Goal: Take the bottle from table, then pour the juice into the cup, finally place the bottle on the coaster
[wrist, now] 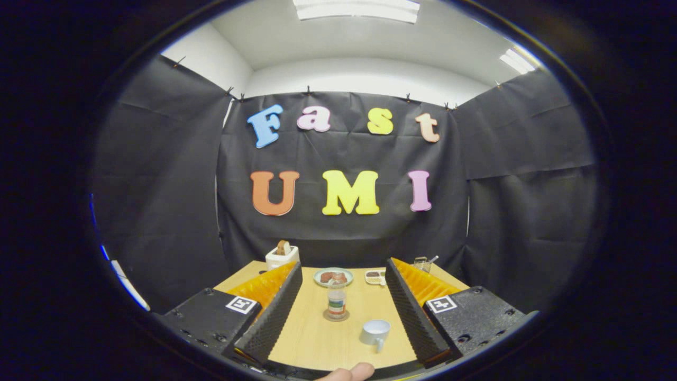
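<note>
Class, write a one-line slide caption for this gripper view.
Open gripper faces the bottle on its coaster, cup nearby.

Black cloth (338, 233) hangs as the booth's wall on three sides, clipped along its top edge; above it rise white room walls (365, 74) and a white ceiling (370, 37) with two lit panels (357, 9); a light wooden table (328, 338) stands against the cloth.

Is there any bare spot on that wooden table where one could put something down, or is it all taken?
The open jaws flank bare wood on the table: one patch left of the bottle beside the left finger, another nearer than the cup. It is crowded at the far edge: toaster, plate, small tray.
</note>
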`<state>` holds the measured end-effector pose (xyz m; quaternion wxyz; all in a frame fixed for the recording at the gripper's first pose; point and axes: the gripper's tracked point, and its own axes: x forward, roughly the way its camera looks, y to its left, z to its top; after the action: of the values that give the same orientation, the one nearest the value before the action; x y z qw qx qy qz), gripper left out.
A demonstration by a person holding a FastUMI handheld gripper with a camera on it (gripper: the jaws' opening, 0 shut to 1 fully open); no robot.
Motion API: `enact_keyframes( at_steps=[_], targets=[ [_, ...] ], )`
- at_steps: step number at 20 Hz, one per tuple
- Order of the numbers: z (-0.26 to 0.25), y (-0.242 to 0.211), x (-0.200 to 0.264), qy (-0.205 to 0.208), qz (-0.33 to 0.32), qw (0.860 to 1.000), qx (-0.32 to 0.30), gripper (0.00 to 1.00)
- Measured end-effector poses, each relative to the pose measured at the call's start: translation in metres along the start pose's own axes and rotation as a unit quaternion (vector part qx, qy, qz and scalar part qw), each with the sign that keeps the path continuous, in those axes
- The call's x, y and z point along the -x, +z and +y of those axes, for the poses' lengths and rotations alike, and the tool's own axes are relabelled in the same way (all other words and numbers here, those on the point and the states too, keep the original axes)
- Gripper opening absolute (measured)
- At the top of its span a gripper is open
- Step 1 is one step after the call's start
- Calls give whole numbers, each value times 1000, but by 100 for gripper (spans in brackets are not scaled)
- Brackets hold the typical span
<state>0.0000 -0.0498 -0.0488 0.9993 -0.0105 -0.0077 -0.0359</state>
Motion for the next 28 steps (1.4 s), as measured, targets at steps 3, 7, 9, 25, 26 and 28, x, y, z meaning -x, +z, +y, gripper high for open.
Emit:
enact_keyframes(
  at_steps=[3, 7, 9, 25, 26, 28],
  targets=[
    [-12, -4, 11, -18, 4, 1000, 13, 100],
    [-14, -15, 24, -21, 8, 1000, -11, 100],
    [-9, -20, 28, -11, 10, 1000, -19, 100],
    [-12, -34, 35, -12, 19, 1000, -10, 100],
    [-12, -33, 35, -12, 20, 1000, -9, 100],
    [-14, -33, 36, -16, 19, 1000, -4, 100]
  ],
)
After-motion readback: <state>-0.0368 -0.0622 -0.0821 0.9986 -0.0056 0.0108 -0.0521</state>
